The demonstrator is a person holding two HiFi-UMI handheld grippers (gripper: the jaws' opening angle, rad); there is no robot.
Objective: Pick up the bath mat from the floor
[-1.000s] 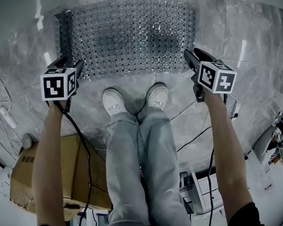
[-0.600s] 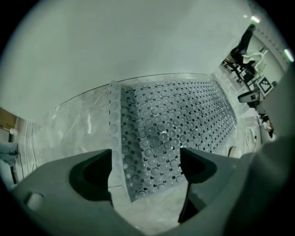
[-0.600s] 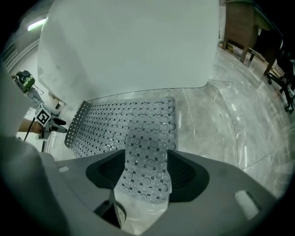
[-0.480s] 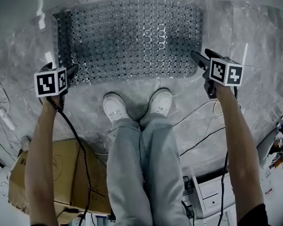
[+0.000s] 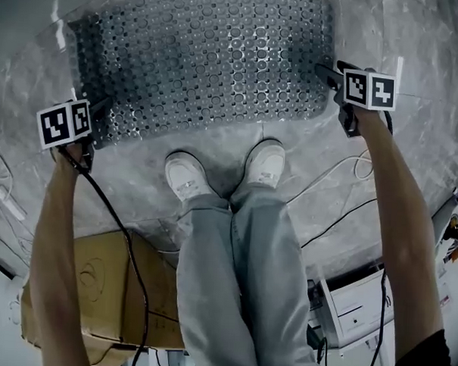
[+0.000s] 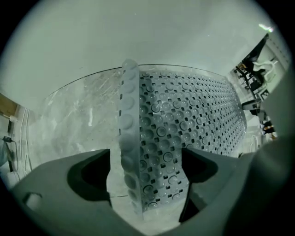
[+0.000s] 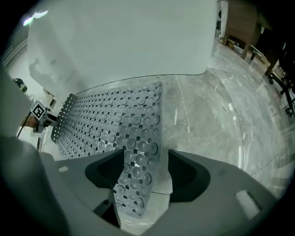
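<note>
A grey perforated bath mat (image 5: 204, 56) studded with suction cups lies on the marble floor ahead of the person's feet. My left gripper (image 5: 102, 108) is at the mat's near left corner. Its jaws stand wide, and in the left gripper view the mat's raised edge (image 6: 131, 152) runs between them with gaps on both sides of it. My right gripper (image 5: 326, 73) is at the near right corner. Its jaws are also wide apart, and the mat's corner (image 7: 138, 170) rises loosely between them in the right gripper view.
The person's white shoes (image 5: 185, 176) stand just behind the mat's near edge. A cardboard box (image 5: 103, 287) lies behind at the left, a white cabinet (image 5: 360, 305) at the right. Cables (image 5: 343, 172) trail over the floor. A white wall (image 6: 138, 37) rises beyond the mat.
Both grippers have moved forward and outward to the mat's near corners. The mat now fills more of the head view's top.
</note>
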